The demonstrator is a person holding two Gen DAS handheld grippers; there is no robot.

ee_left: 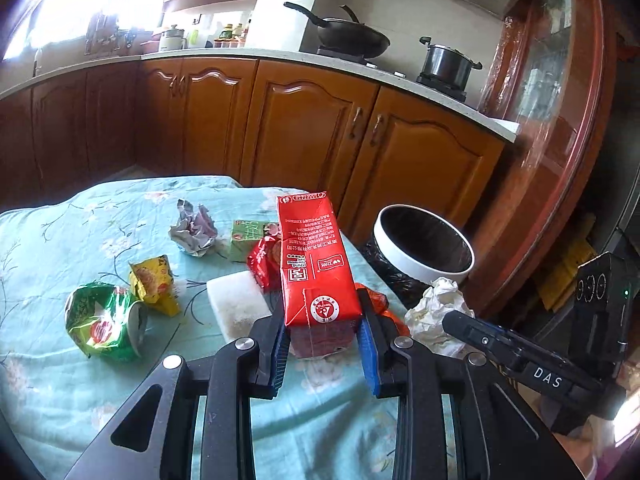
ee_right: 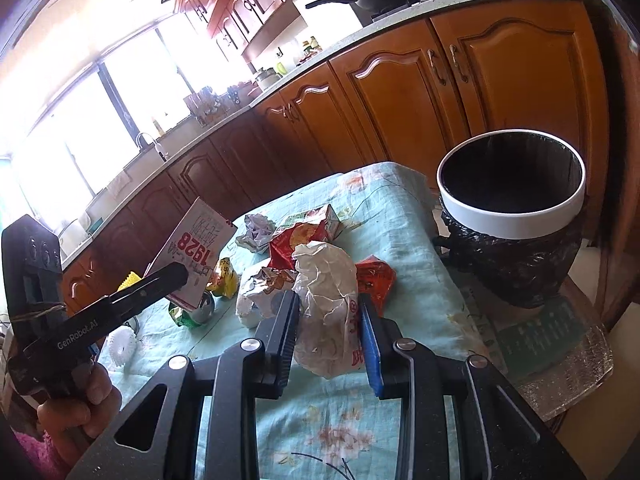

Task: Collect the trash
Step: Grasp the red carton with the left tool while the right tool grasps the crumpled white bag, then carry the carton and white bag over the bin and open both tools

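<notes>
My left gripper (ee_left: 322, 322) is shut on a red drink carton (ee_left: 314, 258) and holds it upright above the table; the carton's white side also shows in the right wrist view (ee_right: 192, 252). My right gripper (ee_right: 330, 314) is shut on a crumpled white paper wrapper (ee_right: 326, 300), which also shows in the left wrist view (ee_left: 436, 312). The trash bin (ee_right: 516, 216), white-rimmed with a black bag, stands off the table's right edge and also shows in the left wrist view (ee_left: 424, 244).
On the floral tablecloth (ee_left: 60, 240) lie a crushed green can (ee_left: 106, 322), a yellow wrapper (ee_left: 154, 282), a foil ball (ee_left: 194, 232), a green carton (ee_left: 250, 236), a red wrapper (ee_left: 264, 262) and a white sponge (ee_left: 236, 306). Wooden kitchen cabinets (ee_left: 304, 132) stand behind.
</notes>
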